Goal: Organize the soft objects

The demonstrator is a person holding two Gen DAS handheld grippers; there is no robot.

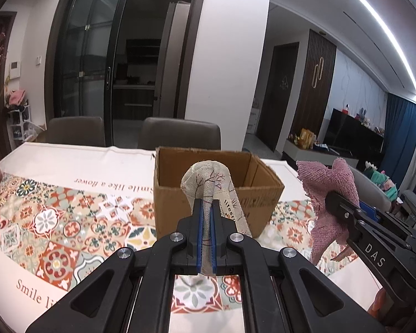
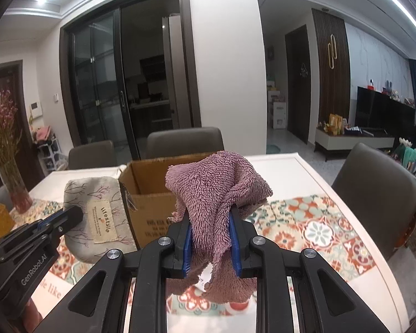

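Two grippers are raised above the dining table, each with a soft item clamped between its blue-padded fingers. Seen by the left wrist camera, the left gripper has its jaws pressed onto the edge of a beige fabric pouch printed with bare tree branches; the pouch stands up from the fingers, in front of the open cardboard box and near its front wall. In the right wrist view the same pouch shows its broad side, with a sewn label reading "lifestyle", just beside the box's left corner. The right gripper pinches a mauve shaggy towel, bunched above the fingers and hanging loose below them, held in front of the box's right half. From the left wrist camera that towel sits to the right of the box, clear of it. The box rests on a tablecloth with a colourful tile pattern and the words "Smile like a flower". A glass vase of pink dried flowers stands at the table's far left, and grey chairs line the far side.
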